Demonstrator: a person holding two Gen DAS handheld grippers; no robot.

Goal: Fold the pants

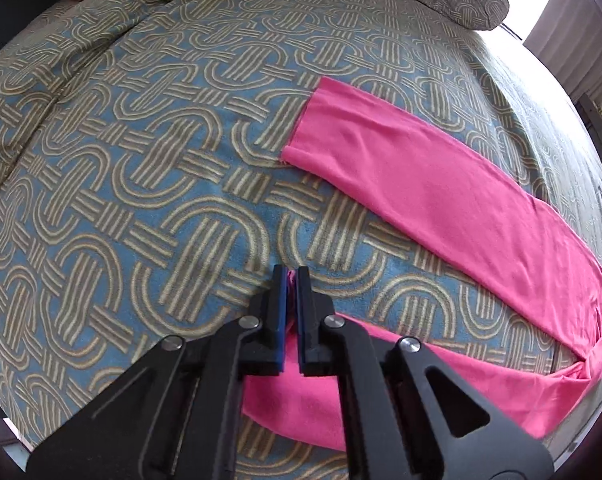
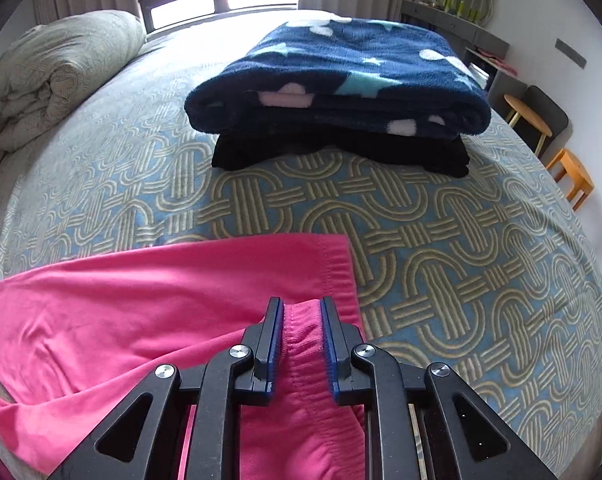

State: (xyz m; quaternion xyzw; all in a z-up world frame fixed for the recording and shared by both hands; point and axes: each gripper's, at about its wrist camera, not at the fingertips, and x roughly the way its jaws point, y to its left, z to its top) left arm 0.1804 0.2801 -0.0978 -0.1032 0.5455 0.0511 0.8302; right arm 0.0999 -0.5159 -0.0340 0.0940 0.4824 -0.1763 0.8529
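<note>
Bright pink pants point(image 1: 421, 184) lie on the patterned bedspread point(image 1: 141, 160). One leg stretches flat toward the upper middle of the left wrist view, and the other leg runs under my left gripper point(image 1: 291, 276). That gripper is shut, with a sliver of pink leg fabric pinched between its blue pads. In the right wrist view the pants' waistband end point(image 2: 141, 292) lies at the lower left. My right gripper point(image 2: 301, 306) is closed on a bunched fold of the elastic waistband, which fills the gap between its pads.
A folded navy star-print blanket point(image 2: 341, 76) rests on a folded black garment point(image 2: 341, 152) farther up the bed. A rolled duvet point(image 2: 61, 64) sits at the far left edge. Wooden stools point(image 2: 573, 176) and a shelf stand beside the bed on the right.
</note>
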